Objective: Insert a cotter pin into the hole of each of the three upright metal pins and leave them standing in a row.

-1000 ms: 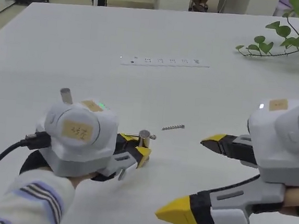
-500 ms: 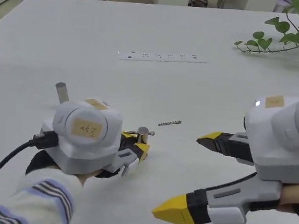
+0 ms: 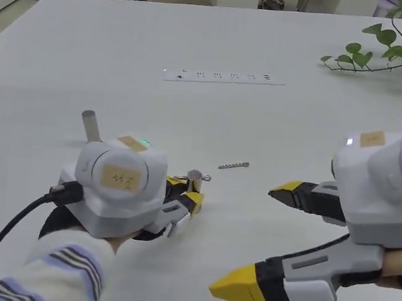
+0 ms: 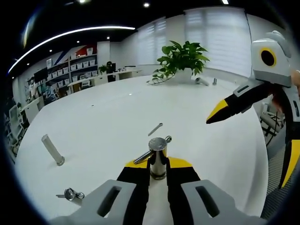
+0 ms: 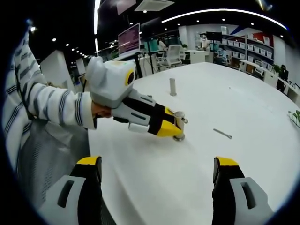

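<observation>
White office desk with a recessed power strip at the far side and a leafy plant at the far right corner. Left gripper sits low on the desk near the front left, its jaws pinching the base of an upright metal pin. A cotter pin runs crosswise through the hole near that pin's top, ring end sticking out on the far side. Second metal pin stands upright and bare, behind and to the left of the left gripper, well apart from the held one. Loose cotter pin lies flat on the desk just beyond the held pin, to its right. In the left gripper view a small metal part with a ring lies flat near the second pin; too small to tell exactly what it is. Right gripper hangs at the front right, jaws spread wide with nothing between, pointing toward the held pin. Striped sleeve and black cable trail from the left gripper.
</observation>
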The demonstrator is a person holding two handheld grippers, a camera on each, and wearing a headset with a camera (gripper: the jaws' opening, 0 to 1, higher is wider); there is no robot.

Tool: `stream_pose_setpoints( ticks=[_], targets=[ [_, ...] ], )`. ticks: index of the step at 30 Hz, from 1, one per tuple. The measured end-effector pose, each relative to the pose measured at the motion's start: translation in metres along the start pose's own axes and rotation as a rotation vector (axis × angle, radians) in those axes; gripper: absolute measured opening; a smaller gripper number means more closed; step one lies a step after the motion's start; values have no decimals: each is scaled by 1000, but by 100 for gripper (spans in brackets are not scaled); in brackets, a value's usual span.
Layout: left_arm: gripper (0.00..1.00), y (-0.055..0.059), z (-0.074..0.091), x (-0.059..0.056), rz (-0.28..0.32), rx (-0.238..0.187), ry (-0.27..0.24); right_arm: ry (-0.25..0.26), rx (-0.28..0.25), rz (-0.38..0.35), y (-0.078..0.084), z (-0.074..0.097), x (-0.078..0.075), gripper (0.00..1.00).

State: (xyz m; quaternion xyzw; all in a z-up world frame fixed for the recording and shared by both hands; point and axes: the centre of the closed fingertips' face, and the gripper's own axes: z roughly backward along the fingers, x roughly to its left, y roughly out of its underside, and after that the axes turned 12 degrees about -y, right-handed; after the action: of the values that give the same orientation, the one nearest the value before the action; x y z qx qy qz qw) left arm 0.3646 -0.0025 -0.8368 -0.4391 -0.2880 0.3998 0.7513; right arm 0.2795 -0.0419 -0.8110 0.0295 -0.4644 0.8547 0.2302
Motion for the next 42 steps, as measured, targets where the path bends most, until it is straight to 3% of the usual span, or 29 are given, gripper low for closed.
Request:
stream_pose_setpoints(
  ticks=[7, 9, 16, 23, 24, 26, 36, 38, 42],
  targets=[
    [17, -3, 2, 0, 45, -13, 15, -9, 9, -2, 1, -1, 1, 100],
    [21, -1, 2, 0, 43, -4, 13, -10, 7, -4, 0, -1, 1, 100],
    [23, 7, 8, -2, 57, 31, 29, -8, 1, 1, -2, 0, 2, 100],
    [33, 2, 30, -15, 91, 49, 76, -5, 0, 0, -2, 1, 2, 100],
    [33, -2, 34, -17, 104, 24, 87, -5, -2, 0, -2, 1, 2, 100],
    [33, -2, 40, -20, 143, 42, 113, -4, -1, -1, -2, 2, 2, 100],
    [50, -10, 63, -10, 126, 12, 134, -5, -1, -7, -3, 4, 1, 100],
    [54, -16, 73, -11, 66, -38, 179, -11, -7, -14, -4, 5, 2, 100],
    [68, -9, 87, -9, 42, -24, 221, -11, -12, -15, -4, 6, 2, 100]
  ],
)
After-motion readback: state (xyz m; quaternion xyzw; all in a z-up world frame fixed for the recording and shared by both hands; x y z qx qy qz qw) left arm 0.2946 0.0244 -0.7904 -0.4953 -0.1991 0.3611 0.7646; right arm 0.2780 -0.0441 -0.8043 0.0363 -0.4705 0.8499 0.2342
